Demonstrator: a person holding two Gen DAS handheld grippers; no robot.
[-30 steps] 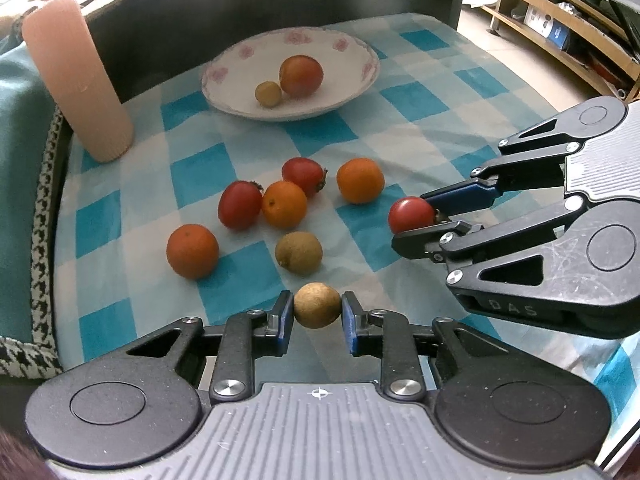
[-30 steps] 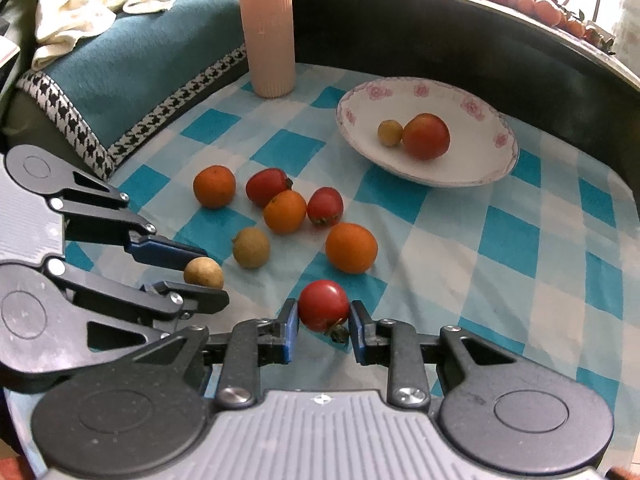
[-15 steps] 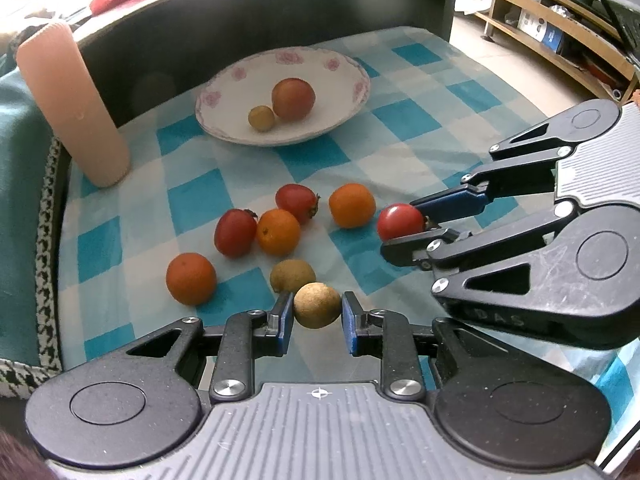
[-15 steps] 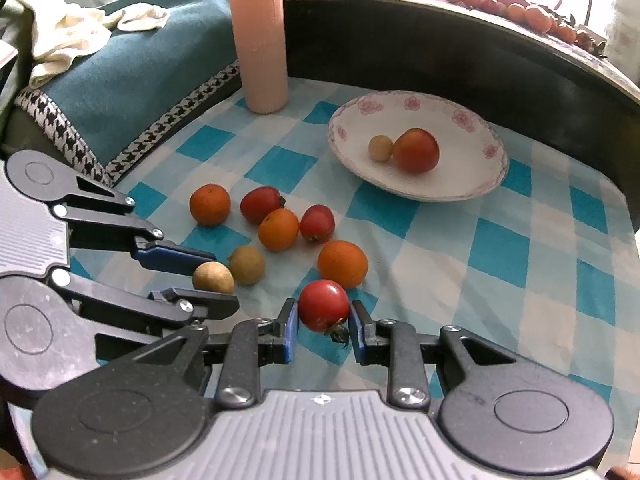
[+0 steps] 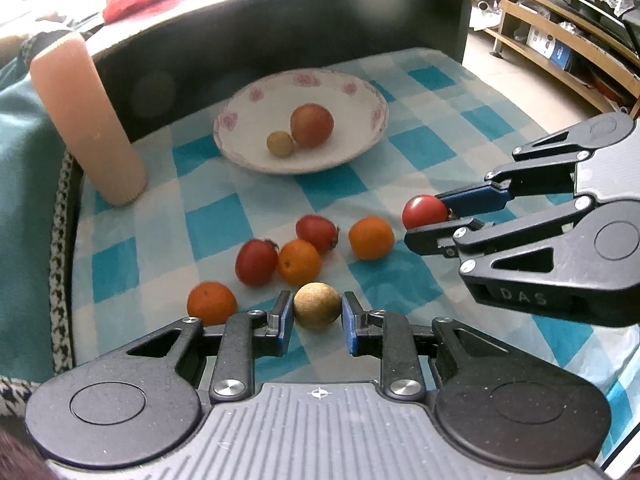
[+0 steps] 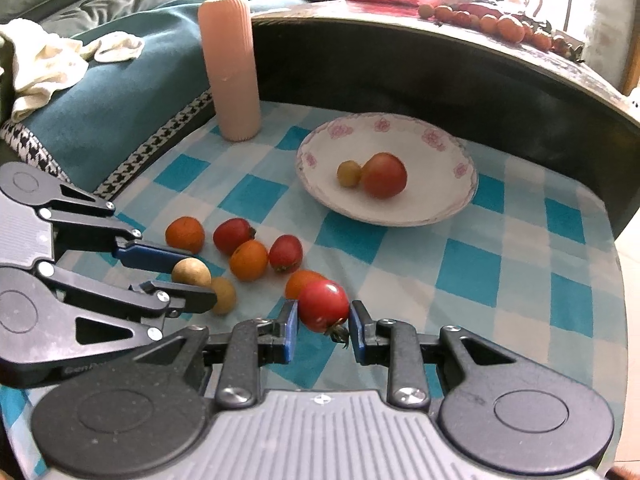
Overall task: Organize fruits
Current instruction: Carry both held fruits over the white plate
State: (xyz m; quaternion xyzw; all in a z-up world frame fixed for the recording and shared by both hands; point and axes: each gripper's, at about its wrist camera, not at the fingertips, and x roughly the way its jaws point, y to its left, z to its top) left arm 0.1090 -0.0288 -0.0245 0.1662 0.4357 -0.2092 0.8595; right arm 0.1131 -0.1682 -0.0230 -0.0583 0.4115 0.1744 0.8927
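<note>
A small tan round fruit [image 5: 317, 305] is clamped in the left gripper [image 5: 314, 312] and a red cherry tomato [image 6: 323, 306] in the right gripper [image 6: 322, 326], with the floral white ceramic bowl [image 6: 460, 208] lying ahead, nearer the right.

At the bottom centre, the right gripper [image 6: 323, 326] clamps a red tomato [image 6: 323, 306], stem downward. At left, the left gripper [image 6: 188, 280] grips a tan longan [image 6: 191, 273]. Right of centre, a floral-rimmed plate [image 6: 440, 204] holds a larger tomato [image 6: 384, 175] touching a small longan [image 6: 348, 173]. A pink ribbed cylinder [image 6: 232, 68] stands upper left.
</note>
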